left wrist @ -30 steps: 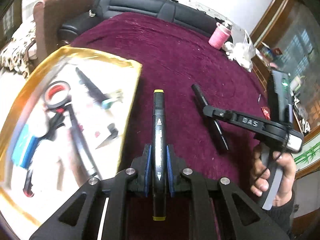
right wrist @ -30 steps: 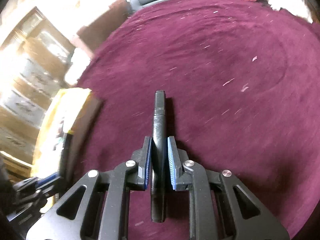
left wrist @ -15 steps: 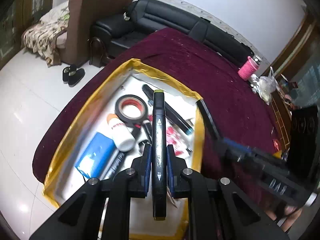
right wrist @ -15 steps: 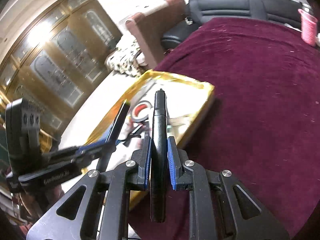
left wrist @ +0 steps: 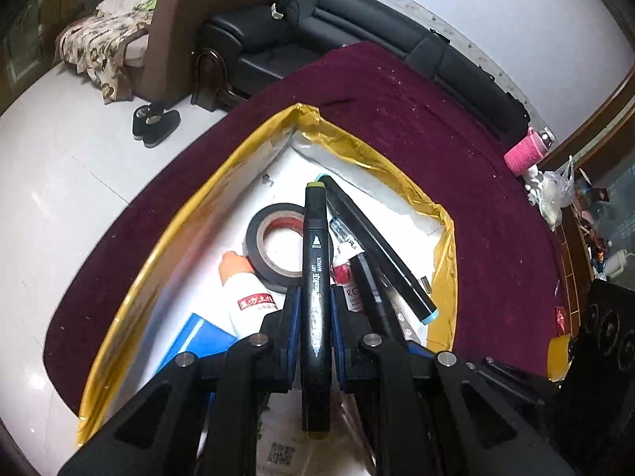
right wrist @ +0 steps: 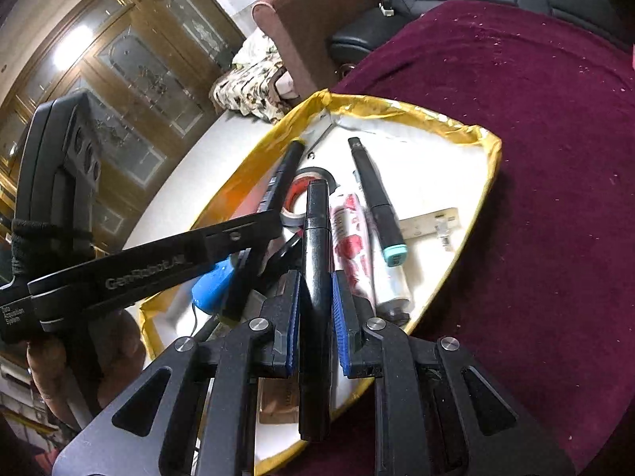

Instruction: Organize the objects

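My left gripper (left wrist: 314, 319) is shut on a black art marker with yellow-green caps (left wrist: 316, 261) and holds it above the gold-rimmed white tray (left wrist: 206, 194). My right gripper (right wrist: 315, 311) is shut on a plain black pen (right wrist: 316, 246) and holds it over the same tray (right wrist: 482, 182). The left gripper and its marker also show in the right wrist view (right wrist: 254, 234). In the tray lie a black tape roll (left wrist: 274, 246), a white glue bottle (left wrist: 250, 297), a black marker with a teal cap (right wrist: 377, 198), a blue item (left wrist: 198, 337) and a red-and-white tube (right wrist: 357, 246).
The tray sits at the edge of a round table under a maroon cloth (left wrist: 456, 139). A pink wrapped can (left wrist: 526, 152) and white bags stand at its far side. A black sofa (left wrist: 357, 23) and a brown armchair (left wrist: 190, 20) stand beyond, over white floor.
Both grippers have carried their pens from over the maroon cloth leftward to above the tray. Each stays shut on its pen, and the two have come close together.
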A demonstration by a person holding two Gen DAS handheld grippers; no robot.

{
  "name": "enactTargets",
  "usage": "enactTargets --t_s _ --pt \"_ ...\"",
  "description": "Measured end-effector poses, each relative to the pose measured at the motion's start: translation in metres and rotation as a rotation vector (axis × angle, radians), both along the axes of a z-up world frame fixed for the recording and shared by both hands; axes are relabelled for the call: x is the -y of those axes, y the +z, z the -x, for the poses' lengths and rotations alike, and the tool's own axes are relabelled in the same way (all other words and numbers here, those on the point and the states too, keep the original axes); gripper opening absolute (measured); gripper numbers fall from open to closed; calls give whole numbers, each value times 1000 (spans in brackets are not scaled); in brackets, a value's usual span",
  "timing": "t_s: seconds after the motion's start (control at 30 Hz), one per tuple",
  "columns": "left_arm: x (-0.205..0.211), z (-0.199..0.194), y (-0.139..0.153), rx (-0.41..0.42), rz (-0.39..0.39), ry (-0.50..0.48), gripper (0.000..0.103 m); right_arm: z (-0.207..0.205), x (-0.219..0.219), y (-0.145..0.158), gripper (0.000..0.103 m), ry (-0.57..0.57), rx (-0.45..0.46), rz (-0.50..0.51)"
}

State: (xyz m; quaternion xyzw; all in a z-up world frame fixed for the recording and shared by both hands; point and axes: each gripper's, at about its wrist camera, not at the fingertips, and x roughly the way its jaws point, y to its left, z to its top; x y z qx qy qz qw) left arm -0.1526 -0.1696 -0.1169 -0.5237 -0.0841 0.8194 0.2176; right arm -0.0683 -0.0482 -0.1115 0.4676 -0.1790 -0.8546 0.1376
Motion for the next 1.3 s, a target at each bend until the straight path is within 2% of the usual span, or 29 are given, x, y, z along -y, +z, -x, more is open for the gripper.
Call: enactTargets --t_s 0.2,0.3,0.4,0.5,0.63,0.67,0.73,0.77,0.8,0.87,0.93,1.07,1.13,1.2,1.3 --pt "0 -1 1 -17 21 12 13 3 8 -5 16 2 6 -39" --pt "-4 -3 1 -35 65 14 13 5 10 -9 16 -1 25 -48" --pt "-3 -1 0 -34 63 15 13 8 12 -9 16 -1 23 -72" --pt "0 1 0 -35 44 14 14 11 10 -11 16 -5 39 -45" --pt "1 -6 7 -87 42 -20 15 8 2 -16 17 17 54 36" --pt "2 -10 11 -115 55 -15 18 5 0 -15 18 12 49 52" --pt "3 -25 22 -226 111 0 47 -3 -5 -9 26 14 27 70" --pt "4 -35 28 -301 147 20 71 -9 -7 -5 29 8 10 66" --pt "5 -41 32 -341 167 34 79 -13 -10 -2 33 -5 -1 59" --pt "4 -59 40 -430 235 55 79 -22 -16 4 33 -34 -20 50" --pt "0 -72 45 -452 292 43 80 -32 -21 9 33 -60 -28 35" --pt "-5 -82 40 -391 303 9 80 -47 -25 10 33 -84 -27 21" --pt "-8 -81 35 -364 347 7 80 -52 -28 6 33 -92 -17 27" --pt "-11 -82 32 -353 399 13 80 -54 -30 3 33 -90 -11 41" --pt "-13 -87 32 -366 407 23 80 -56 -30 -2 33 -96 -9 24"
